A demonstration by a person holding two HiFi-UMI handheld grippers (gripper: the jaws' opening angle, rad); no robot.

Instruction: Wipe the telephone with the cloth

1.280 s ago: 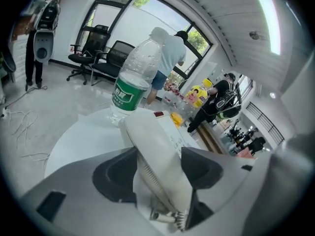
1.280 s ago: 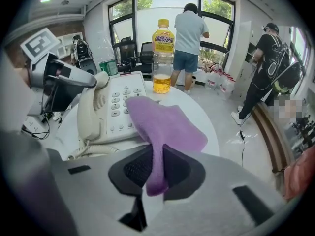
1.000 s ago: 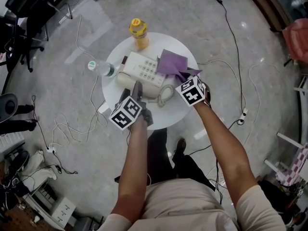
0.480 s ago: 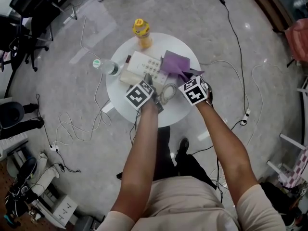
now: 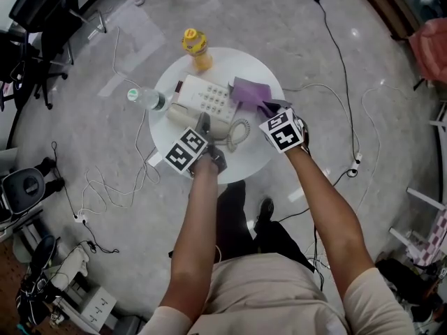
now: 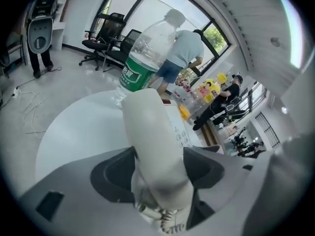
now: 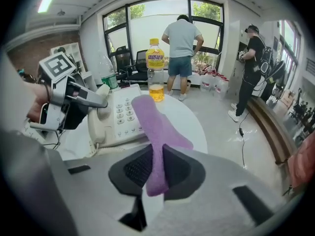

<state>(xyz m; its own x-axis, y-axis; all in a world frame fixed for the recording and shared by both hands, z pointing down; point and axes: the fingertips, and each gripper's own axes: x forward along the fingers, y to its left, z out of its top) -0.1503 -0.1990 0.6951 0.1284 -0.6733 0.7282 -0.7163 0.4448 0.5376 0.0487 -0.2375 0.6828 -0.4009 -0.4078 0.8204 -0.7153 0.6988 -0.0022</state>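
One telephone [image 5: 211,100], one purple cloth [image 5: 250,91], two bottles, a yellow bottle [image 5: 196,47] and a water bottle [image 5: 145,99], on one round surface [image 5: 260,156]. Left gripper [image 5: 202,126], jaws just closing, grips the handset [image 6: 155,146]. Right gripper [image 5: 269,109] pinches the cloth.

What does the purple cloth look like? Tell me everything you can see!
The purple cloth looks soft and thin. One bunched end is pinched between the shut jaws of the right gripper. From there it stretches away, and its far part lies spread out flatter against the right edge of the white telephone and on the round white table.
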